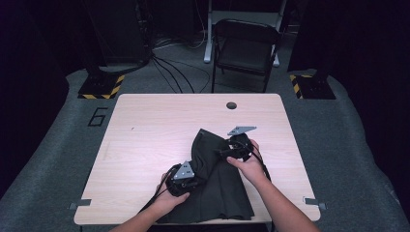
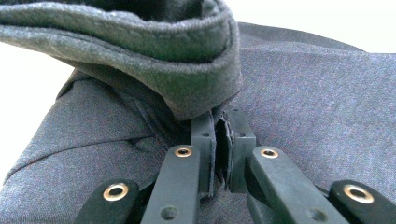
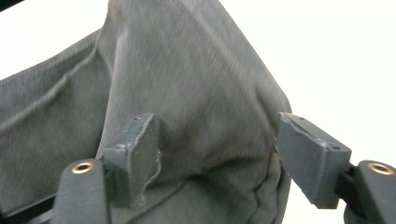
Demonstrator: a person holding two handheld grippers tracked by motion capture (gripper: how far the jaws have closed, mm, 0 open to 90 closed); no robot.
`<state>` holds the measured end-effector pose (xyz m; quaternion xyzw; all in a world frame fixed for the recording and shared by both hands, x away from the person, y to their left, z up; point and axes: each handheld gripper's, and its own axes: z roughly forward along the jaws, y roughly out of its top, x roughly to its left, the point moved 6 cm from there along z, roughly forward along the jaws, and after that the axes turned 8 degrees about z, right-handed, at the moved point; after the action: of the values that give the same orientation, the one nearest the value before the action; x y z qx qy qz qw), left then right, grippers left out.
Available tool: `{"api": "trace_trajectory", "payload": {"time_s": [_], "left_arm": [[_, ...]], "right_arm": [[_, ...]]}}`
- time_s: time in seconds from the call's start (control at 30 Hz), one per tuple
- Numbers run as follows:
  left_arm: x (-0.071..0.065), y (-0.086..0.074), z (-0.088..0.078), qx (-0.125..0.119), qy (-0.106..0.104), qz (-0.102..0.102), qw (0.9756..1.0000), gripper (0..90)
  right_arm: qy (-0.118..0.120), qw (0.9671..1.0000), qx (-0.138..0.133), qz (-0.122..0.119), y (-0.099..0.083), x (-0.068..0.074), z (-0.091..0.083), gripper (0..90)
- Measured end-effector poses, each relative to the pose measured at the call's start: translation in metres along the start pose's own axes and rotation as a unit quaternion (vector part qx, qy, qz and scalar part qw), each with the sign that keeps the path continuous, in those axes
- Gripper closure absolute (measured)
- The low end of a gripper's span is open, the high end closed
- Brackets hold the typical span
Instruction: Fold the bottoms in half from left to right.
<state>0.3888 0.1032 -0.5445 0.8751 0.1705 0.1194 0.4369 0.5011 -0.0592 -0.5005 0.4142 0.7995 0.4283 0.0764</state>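
A dark grey garment lies crumpled on the wooden table, reaching from its middle to the near edge. My left gripper sits at the cloth's left side, shut on a thin fold of the fabric; the left gripper view has the pinch point under a thick rolled hem. My right gripper hovers over the raised upper part of the garment. Its jaws stand wide apart with a hump of the cloth between them, and the pads are not pressing it.
A round cable hole marks the table's far edge. Bare tabletop stretches to the left and behind the garment. A black folding chair and floor cables stand beyond the table. The forearms come in from the bottom edge.
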Motion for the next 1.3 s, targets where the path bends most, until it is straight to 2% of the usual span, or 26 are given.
{"api": "trace_trajectory", "payload": {"time_s": [0.03,0.07,0.23,0.27,0.3,0.37,0.4,0.53,0.57,0.67,0.77,0.8,0.83,0.87,0.9,0.93,1.03,1.07,1.13,1.2,1.27,1.3], "left_arm": [[0.000,0.000,0.000,0.000,0.001,0.001,1.0000,84.5],[0.000,0.000,0.000,0.001,0.001,0.002,1.0000,84.5],[-0.001,0.000,0.001,-0.001,0.002,0.002,1.0000,84.5],[-0.001,0.000,0.000,0.000,0.001,0.001,1.0000,84.5],[-0.001,0.000,0.001,-0.001,0.000,0.000,1.0000,84.5],[-0.001,0.000,0.001,-0.001,0.000,-0.001,1.0000,84.5],[-0.001,0.000,0.001,-0.001,-0.001,0.000,1.0000,84.5],[0.000,0.000,0.001,-0.001,-0.001,-0.001,1.0000,84.5],[0.000,0.000,0.001,-0.001,-0.001,0.000,1.0000,84.5],[0.000,0.000,0.001,-0.001,-0.001,0.000,1.0000,84.4],[0.000,-0.001,0.001,-0.001,0.001,0.000,1.0000,84.4],[-0.001,0.000,0.001,-0.002,0.001,-0.001,1.0000,84.3],[0.000,0.000,0.000,-0.004,-0.001,-0.005,1.0000,84.2],[0.000,0.000,0.000,-0.004,-0.001,-0.005,1.0000,84.1],[0.001,0.000,0.000,-0.005,-0.003,-0.007,1.0000,84.0],[0.001,0.000,0.000,-0.008,0.000,-0.011,0.9999,84.0],[0.000,0.000,0.000,-0.006,0.000,-0.011,0.9999,83.6],[0.000,0.001,0.000,-0.009,0.005,-0.014,0.9998,82.9],[0.000,0.001,-0.001,-0.010,0.005,-0.017,0.9998,81.8],[0.000,0.001,-0.002,-0.012,0.003,-0.018,0.9998,80.4],[0.001,0.002,-0.004,-0.015,0.002,-0.022,0.9996,79.2],[0.000,0.004,-0.008,-0.023,-0.004,-0.036,0.9991,72.8]], "right_arm": [[0.000,1.0000,0.000,0.000,0.000,0.000,0.000,24.9],[0.005,1.0000,0.005,0.006,0.006,-0.003,0.004,20.1],[0.009,0.9999,0.010,0.006,0.014,-0.007,0.012,15.9],[0.012,0.9999,0.010,0.003,0.016,-0.008,0.014,15.8],[0.022,0.9997,0.001,0.009,0.019,-0.008,0.016,15.9],[0.026,0.9996,0.001,0.013,0.019,-0.008,0.018,15.9],[0.035,0.9993,0.005,0.010,0.019,-0.008,0.022,15.9],[0.042,0.9990,0.014,0.008,0.021,-0.007,0.027,15.8],[0.049,0.9984,0.026,0.014,0.021,-0.005,0.030,16.6],[0.052,0.9980,0.034,0.010,0.020,-0.004,0.033,18.3],[0.053,0.9976,0.045,0.004,0.019,-0.002,0.031,26.6],[0.052,0.9977,0.043,-0.003,0.020,-0.002,0.030,31.1],[0.050,0.9977,0.044,-0.013,0.019,-0.002,0.027,40.7],[0.050,0.9977,0.044,-0.013,0.019,-0.002,0.027,40.7],[0.046,0.9974,0.050,-0.024,0.017,-0.003,0.023,48.5],[0.046,0.9974,0.050,-0.024,0.017,-0.003,0.023,48.5],[0.042,0.9979,0.040,-0.030,0.017,-0.003,0.018,58.6],[0.039,0.9981,0.034,-0.035,0.015,-0.003,0.015,64.5],[0.037,0.9982,0.030,-0.036,0.014,-0.003,0.014,67.1],[0.038,0.9981,0.023,-0.043,0.010,-0.004,0.011,73.3],[0.038,0.9979,0.021,-0.049,0.010,-0.004,0.010,74.4],[0.034,0.9980,0.014,-0.050,0.009,-0.003,0.008,76.1]]}}
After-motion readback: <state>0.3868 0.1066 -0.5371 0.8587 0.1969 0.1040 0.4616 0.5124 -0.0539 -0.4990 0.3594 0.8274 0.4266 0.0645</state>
